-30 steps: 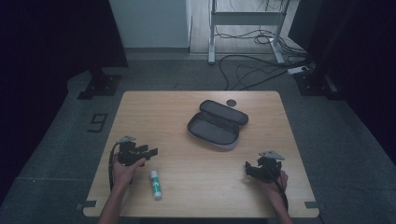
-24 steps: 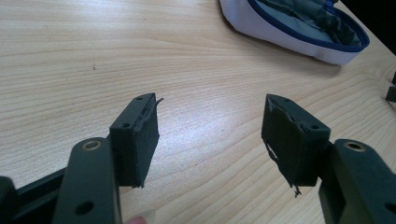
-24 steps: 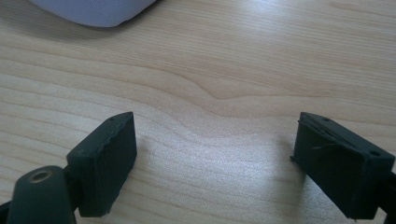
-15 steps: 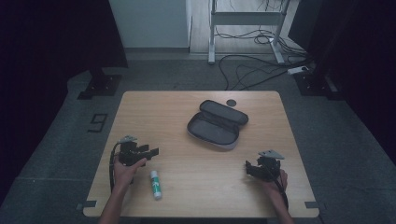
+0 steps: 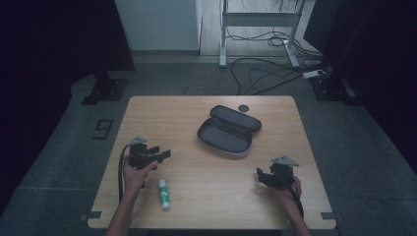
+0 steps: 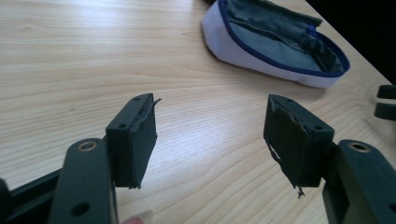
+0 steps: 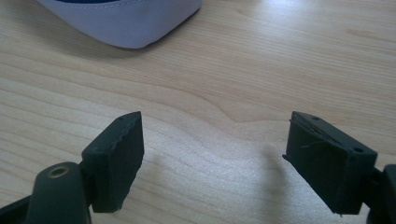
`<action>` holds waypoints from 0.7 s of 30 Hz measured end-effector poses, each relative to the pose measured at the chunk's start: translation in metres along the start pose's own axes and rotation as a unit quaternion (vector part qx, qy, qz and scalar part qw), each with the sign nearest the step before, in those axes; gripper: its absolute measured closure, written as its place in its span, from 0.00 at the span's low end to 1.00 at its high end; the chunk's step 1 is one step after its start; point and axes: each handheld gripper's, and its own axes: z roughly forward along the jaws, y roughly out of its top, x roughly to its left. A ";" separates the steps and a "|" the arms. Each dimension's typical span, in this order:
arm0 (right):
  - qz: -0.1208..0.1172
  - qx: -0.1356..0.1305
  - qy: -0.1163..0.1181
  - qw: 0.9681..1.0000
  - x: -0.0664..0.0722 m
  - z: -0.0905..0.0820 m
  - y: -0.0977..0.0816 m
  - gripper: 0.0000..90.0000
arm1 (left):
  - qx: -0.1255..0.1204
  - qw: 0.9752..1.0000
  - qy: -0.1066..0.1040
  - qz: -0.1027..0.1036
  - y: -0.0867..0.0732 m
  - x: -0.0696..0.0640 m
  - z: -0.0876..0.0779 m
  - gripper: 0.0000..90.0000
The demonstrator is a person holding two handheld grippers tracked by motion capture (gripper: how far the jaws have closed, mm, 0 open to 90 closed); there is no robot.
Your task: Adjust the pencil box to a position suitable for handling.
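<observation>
Both sets of jaws stand wide apart and empty. The left gripper (image 5: 158, 153) has barely shifted in the last second; the right gripper (image 5: 265, 175) has not moved. The glue stick (image 5: 163, 193) lies untouched near the left hand, the open pencil case (image 5: 227, 132) mid-table. Nothing seems begun yet.

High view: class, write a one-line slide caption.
Open pencil case mid-table, glue stick near left gripper, both grippers' jaws open.

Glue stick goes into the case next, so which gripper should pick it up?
Left, probably. The glue stick lies just beside the left gripper, whose jaws are open and empty. The right gripper sits far across the table, though nearer the case.
</observation>
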 end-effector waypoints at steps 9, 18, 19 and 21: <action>-0.002 0.005 0.003 1.000 0.004 0.002 0.000 0.21 | 0.007 1.000 -0.010 0.011 0.012 -0.013 0.011 0.38; -0.001 -0.005 0.009 1.000 0.006 0.001 0.003 0.22 | 0.015 1.000 -0.007 0.021 0.021 -0.022 0.027 0.39; -0.001 -0.005 0.010 1.000 0.007 0.002 0.003 0.22 | 0.019 1.000 -0.006 0.022 0.022 -0.022 0.029 0.39; -0.001 -0.004 0.011 1.000 0.007 0.002 0.003 0.22 | 0.023 0.999 -0.004 0.022 0.023 -0.023 0.033 0.39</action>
